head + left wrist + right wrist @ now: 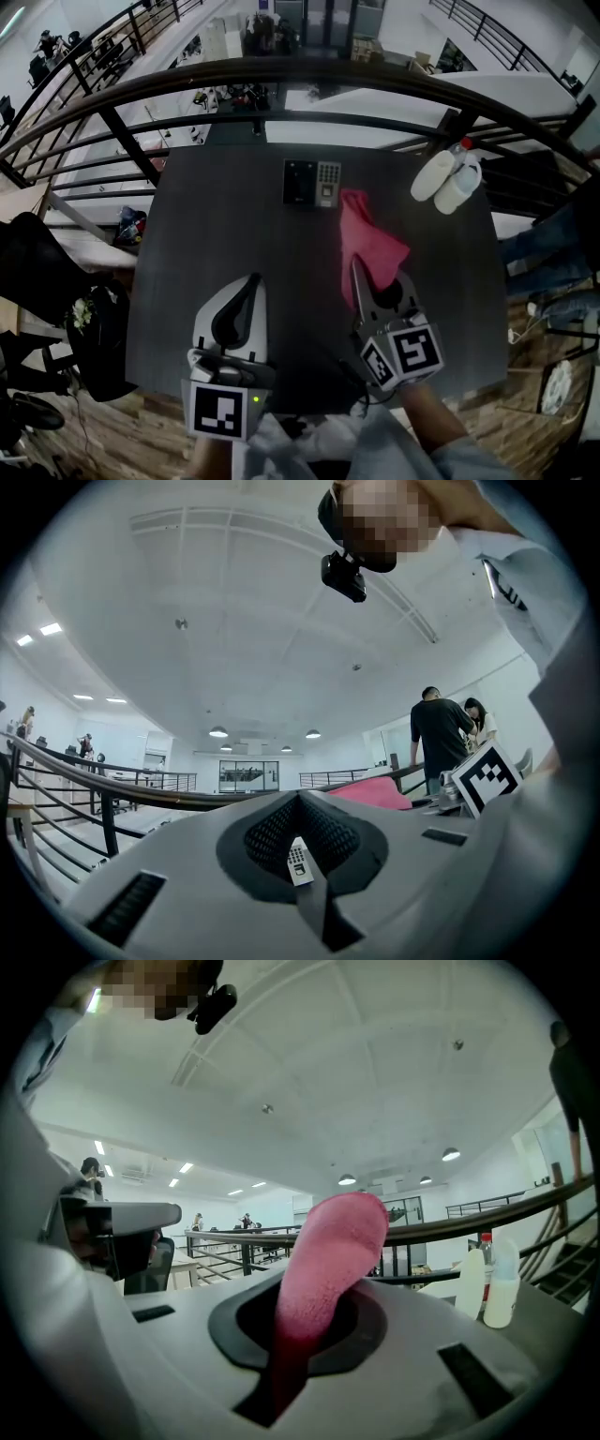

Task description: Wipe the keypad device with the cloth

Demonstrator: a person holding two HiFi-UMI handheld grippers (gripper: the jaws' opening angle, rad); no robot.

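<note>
Right gripper [380,274] — cloth [361,225] between jaws

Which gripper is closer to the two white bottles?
Right. In the head view, the right gripper, holding the pink cloth, is below and slightly left of the white bottles. The left gripper is farther off to the left.

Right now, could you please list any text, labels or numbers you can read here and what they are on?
None can be read.
Keypad device: key markings too small.
Bottles: nothing legible.
Cloth: plain.
Cubes on left tongs and right tongs: square marker patterns only, no words.
</note>
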